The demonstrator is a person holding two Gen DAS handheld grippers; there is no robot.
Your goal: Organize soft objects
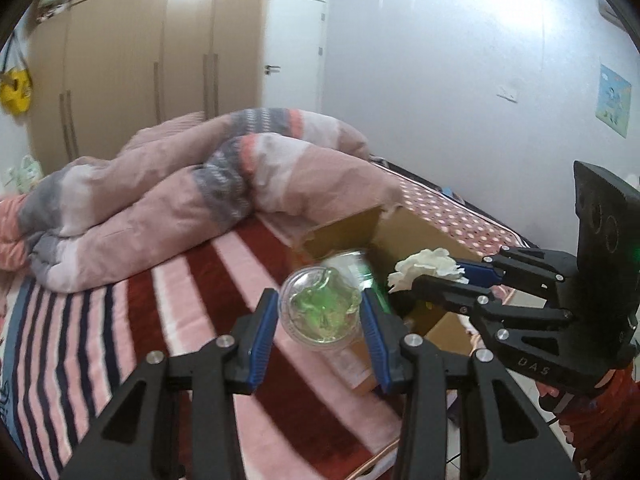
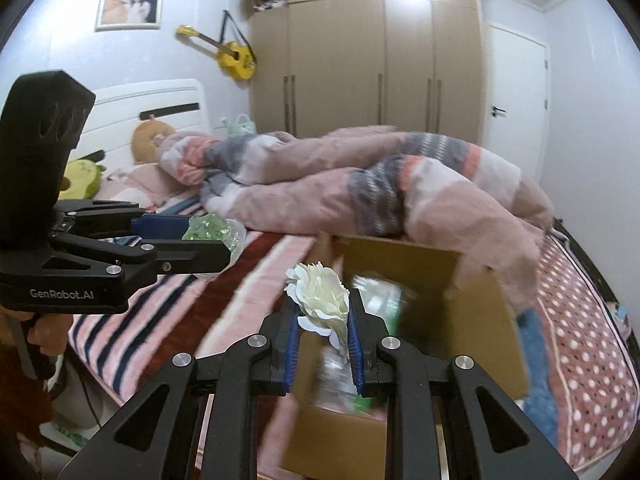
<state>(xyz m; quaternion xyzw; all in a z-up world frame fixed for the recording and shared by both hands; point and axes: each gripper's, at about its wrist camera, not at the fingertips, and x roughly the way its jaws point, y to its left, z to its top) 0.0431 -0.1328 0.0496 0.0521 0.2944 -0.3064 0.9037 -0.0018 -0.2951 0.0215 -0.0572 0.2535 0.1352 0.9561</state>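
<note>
Both grippers are up over the bed (image 1: 224,276) right now. Left gripper (image 1: 320,312) has its fingers clamped on a clear cup (image 1: 320,308) with green stuff inside. Right gripper (image 2: 323,324) has its fingers pinched tight on a white flower (image 2: 322,294), just above the open box (image 2: 460,304). A rumpled duvet (image 2: 400,184) lies behind the box.

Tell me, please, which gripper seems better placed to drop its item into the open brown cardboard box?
Probably the right gripper: its white fabric flower hangs at the cardboard box opening, while the left gripper, holding a clear plastic cup, sits beside it over the striped blanket.
</note>
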